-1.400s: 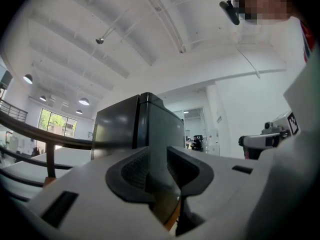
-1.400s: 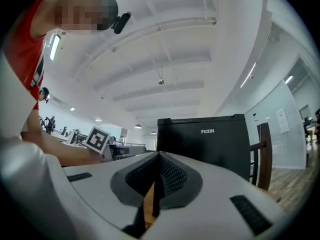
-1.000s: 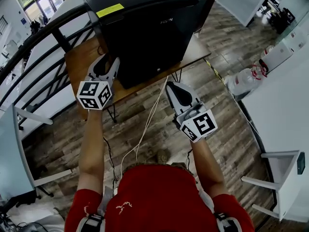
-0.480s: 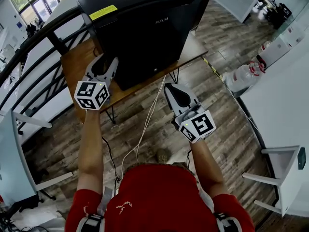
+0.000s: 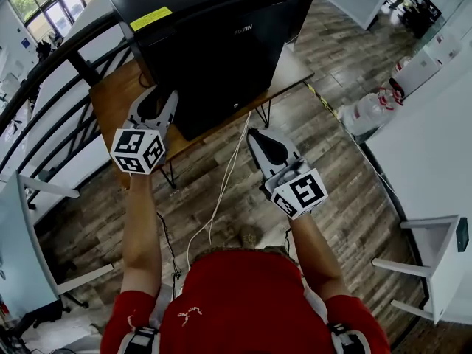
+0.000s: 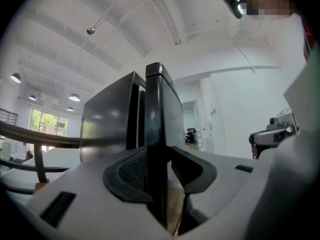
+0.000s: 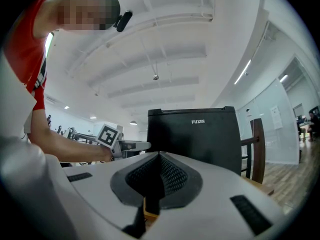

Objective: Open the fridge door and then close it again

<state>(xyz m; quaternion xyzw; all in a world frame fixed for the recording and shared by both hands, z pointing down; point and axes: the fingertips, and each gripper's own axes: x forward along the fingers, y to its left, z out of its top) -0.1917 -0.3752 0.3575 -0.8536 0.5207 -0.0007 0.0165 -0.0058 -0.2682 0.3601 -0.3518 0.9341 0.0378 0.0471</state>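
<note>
1. On the table (image 5: 110,103) stands the black fridge (image 5: 221,57). Its front faces the person and its door (image 7: 192,139) lies flush with the body, closed.
2. The left gripper (image 5: 156,98) is held level at the fridge's front left corner, over the table's edge.
3. Its jaws stand apart. In the left gripper view the door's upright edge (image 6: 159,109) lines up with the gap between the pads. Whether either pad touches that edge cannot be told.
4. The right gripper (image 5: 258,135) hangs over the floor (image 5: 339,175), in front of the table and apart from the fridge, pointing at the fridge front.
5. Its jaws are pressed together with nothing between them. The right gripper view shows the two ribbed pads (image 7: 170,176) meeting in one seam.
6. A white cable (image 5: 225,183) runs from the fridge's base down over the table edge to the floor between the two arms.
</note>
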